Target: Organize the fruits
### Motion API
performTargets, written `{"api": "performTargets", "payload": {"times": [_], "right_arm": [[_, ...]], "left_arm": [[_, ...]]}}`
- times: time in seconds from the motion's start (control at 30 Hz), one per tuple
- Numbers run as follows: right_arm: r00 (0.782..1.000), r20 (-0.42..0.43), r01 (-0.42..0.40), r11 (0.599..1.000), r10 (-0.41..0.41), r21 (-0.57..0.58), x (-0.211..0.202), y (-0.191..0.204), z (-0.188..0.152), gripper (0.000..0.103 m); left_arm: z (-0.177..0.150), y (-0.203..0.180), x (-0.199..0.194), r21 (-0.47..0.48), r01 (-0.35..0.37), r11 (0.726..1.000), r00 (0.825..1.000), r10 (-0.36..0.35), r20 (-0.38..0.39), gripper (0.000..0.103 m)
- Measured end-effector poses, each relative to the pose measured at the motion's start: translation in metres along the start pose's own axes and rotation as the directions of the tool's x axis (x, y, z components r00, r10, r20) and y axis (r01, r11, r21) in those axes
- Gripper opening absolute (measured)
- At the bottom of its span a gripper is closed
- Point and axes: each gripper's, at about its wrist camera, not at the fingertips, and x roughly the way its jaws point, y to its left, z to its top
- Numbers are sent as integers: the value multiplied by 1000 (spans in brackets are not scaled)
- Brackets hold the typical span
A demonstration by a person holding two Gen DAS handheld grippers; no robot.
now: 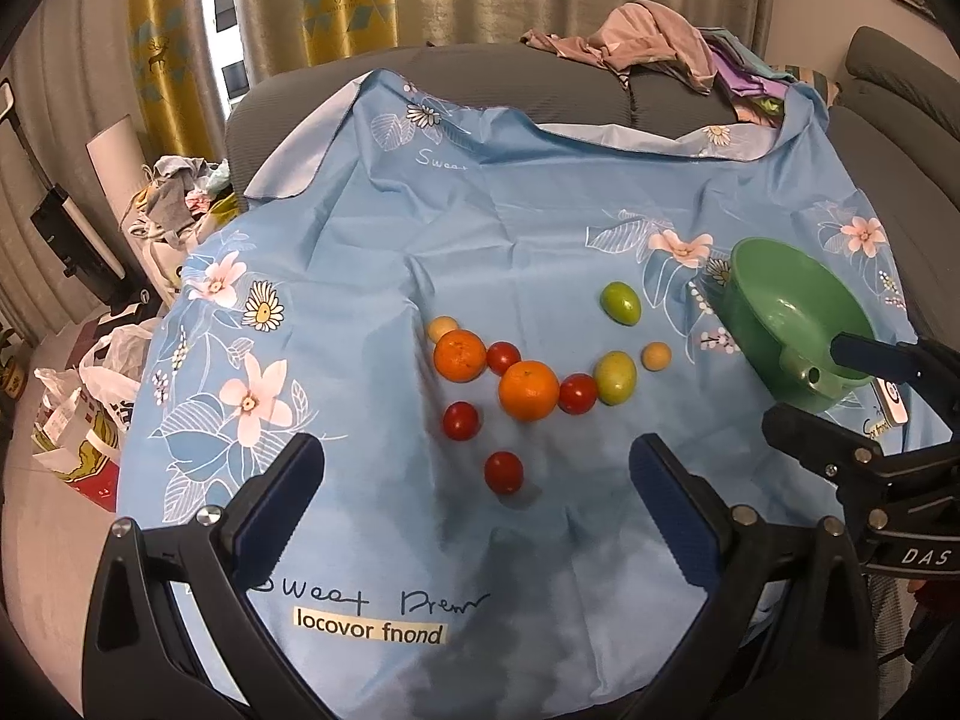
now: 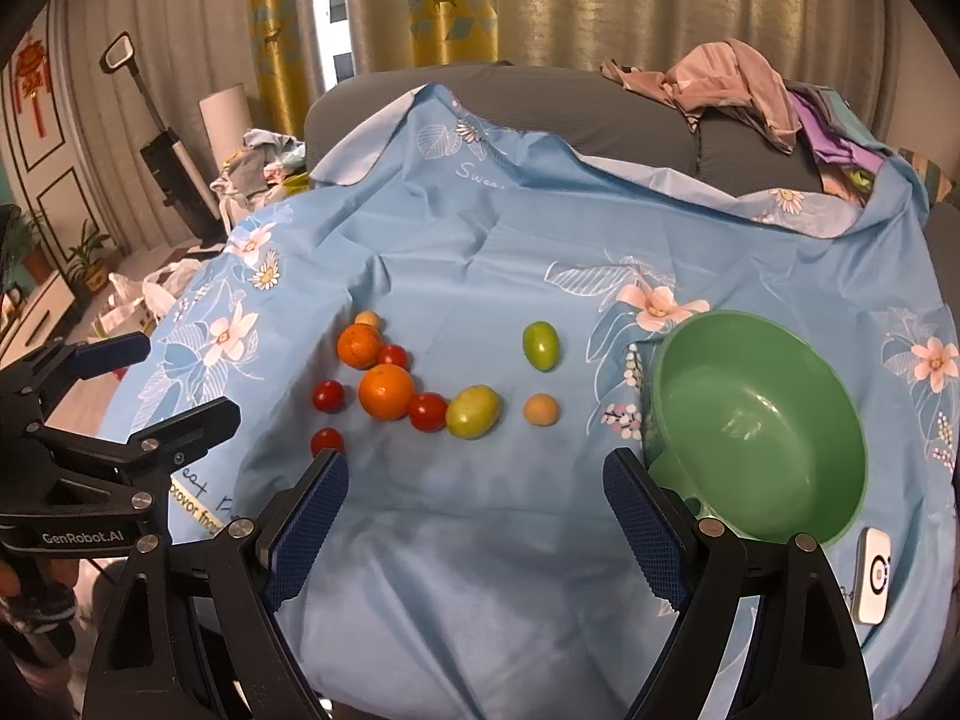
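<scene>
Spread over the sofa, our blue floral cloth carries every fruit loose at centre; the green bowl at right sits empty. Left gripper and right gripper both gape, holding nothing; we judge sorting unstarted.

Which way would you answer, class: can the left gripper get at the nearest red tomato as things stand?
Probably yes. The left gripper is open, and the nearest red tomato lies apart from the other fruit on the blue cloth, just ahead between its fingers, with nothing in the way.

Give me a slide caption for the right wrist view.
Open right hand-held gripper faces scattered fruits beside empty green bowl.
</scene>
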Motion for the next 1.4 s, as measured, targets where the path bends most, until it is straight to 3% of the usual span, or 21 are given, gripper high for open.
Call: {"api": "performTargets", "payload": {"times": [0.2, 0.5, 0.77, 0.93, 1.17, 1.4], "right_arm": [[1000, -3, -1, 1000, 1, 2, 3, -2, -2, 87], [1000, -5, -8, 1000, 8, 2, 10, -6, -8, 87], [995, -32, -94, 995, 95, 29, 32, -10, -17, 87], [985, -47, -162, 985, 164, 60, 48, -11, -21, 87], [968, -38, -250, 968, 250, 15, 72, 3, -14, 75], [961, -55, -276, 949, 270, -155, 113, 32, 17, 63]], "left_arm": [[-2, 3, 5, -4, 16, 1000, 1000, -16, -10, 102], [-13, 11, 9, -4, 116, 993, 993, -116, 3, 101], [-23, 16, 27, -31, 198, 980, 980, -198, -28, 95], [-23, 25, 46, -95, 246, 964, 966, -252, -55, 89], [-17, 35, 68, -120, 261, 958, 960, -270, -67, 73], [5, 50, 94, -113, 252, 961, 964, -260, -61, 68]]}}
